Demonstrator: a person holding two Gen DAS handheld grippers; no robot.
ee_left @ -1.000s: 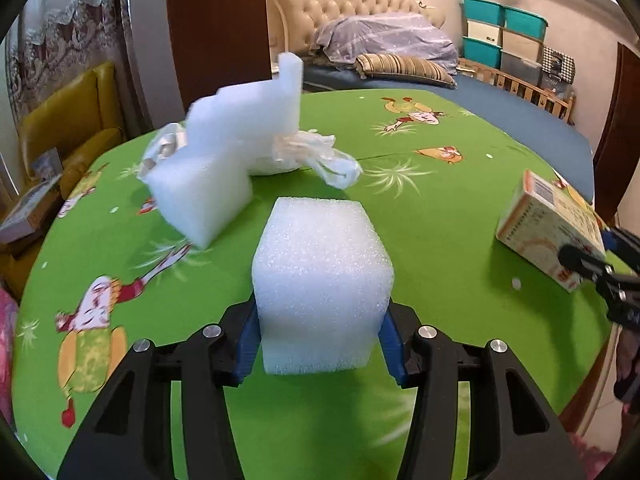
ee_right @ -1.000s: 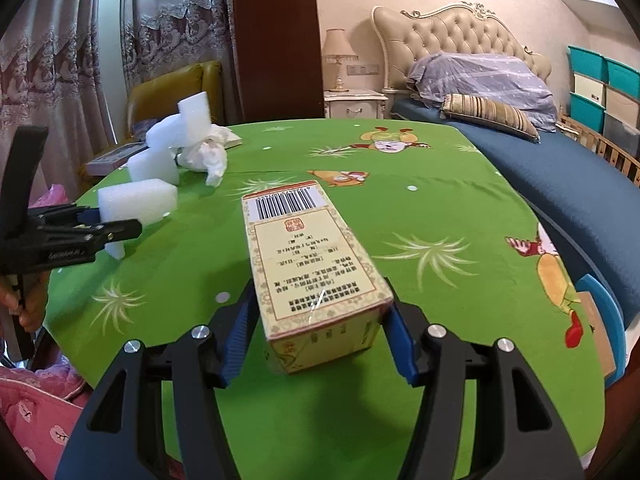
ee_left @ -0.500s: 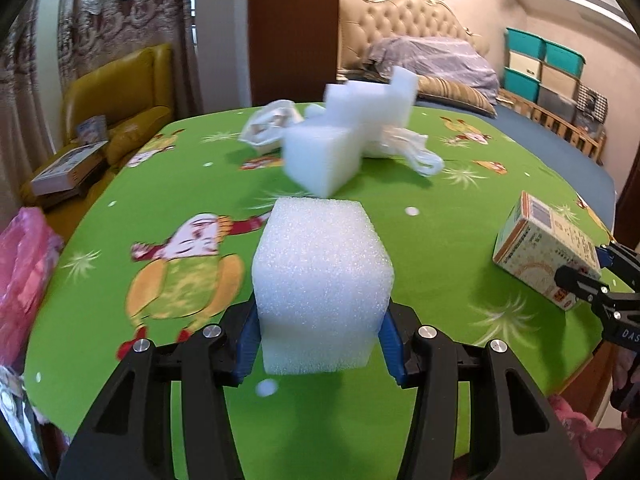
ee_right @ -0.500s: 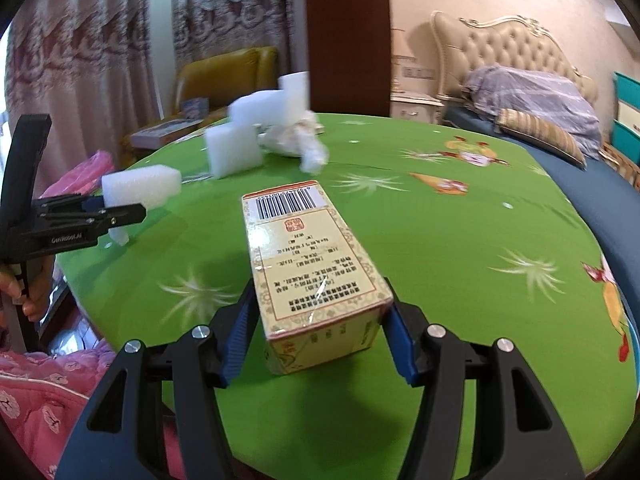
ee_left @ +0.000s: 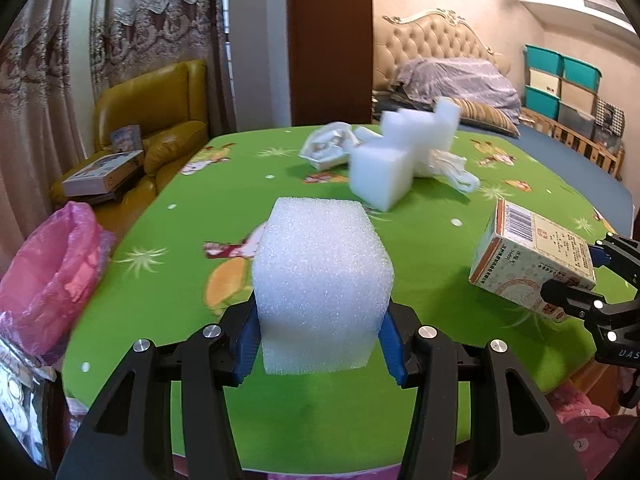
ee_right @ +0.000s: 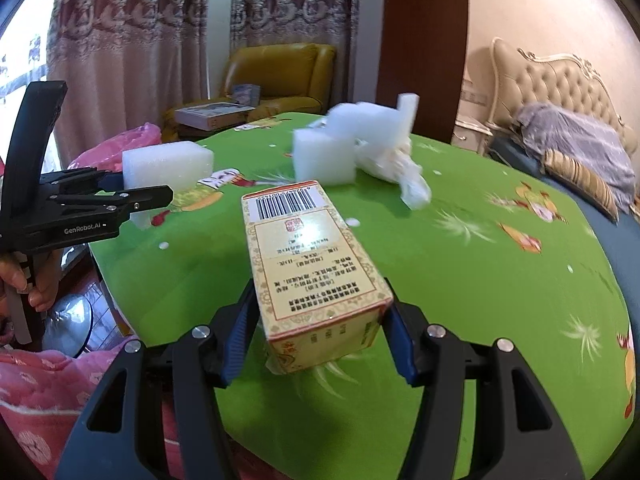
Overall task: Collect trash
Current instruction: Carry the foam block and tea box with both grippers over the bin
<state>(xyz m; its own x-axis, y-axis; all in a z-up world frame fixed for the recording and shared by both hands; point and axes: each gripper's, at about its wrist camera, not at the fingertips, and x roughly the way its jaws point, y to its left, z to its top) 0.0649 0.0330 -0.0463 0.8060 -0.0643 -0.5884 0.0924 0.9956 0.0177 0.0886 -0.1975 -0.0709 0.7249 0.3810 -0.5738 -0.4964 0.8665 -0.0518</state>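
One green worktop [ee_left: 168, 240] carries loose foam pieces [ee_left: 384, 176], crumpled plastic [ee_left: 452, 168]. Pink bag [ee_left: 48, 276] beside worktop's edge. Left hand-held gripper [ee_left: 320, 344] clamps foam block [ee_left: 320, 288]; right hand-held gripper [ee_right: 316, 344] clamps carton [ee_right: 312, 264], both above worktop.

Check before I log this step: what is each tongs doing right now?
Left tongs: shut on the foam block.
Right tongs: shut on the printed carton.

The foam block [ee_left: 320, 284] is white, coarse and matt. The box [ee_right: 312, 264] looks like glossy printed card. The green tablecloth [ee_left: 420, 256] seems smooth, perhaps plastic-coated. The pink bag [ee_left: 52, 264] is thin, crinkly plastic film, and the armchair [ee_left: 160, 120] is shiny leather.
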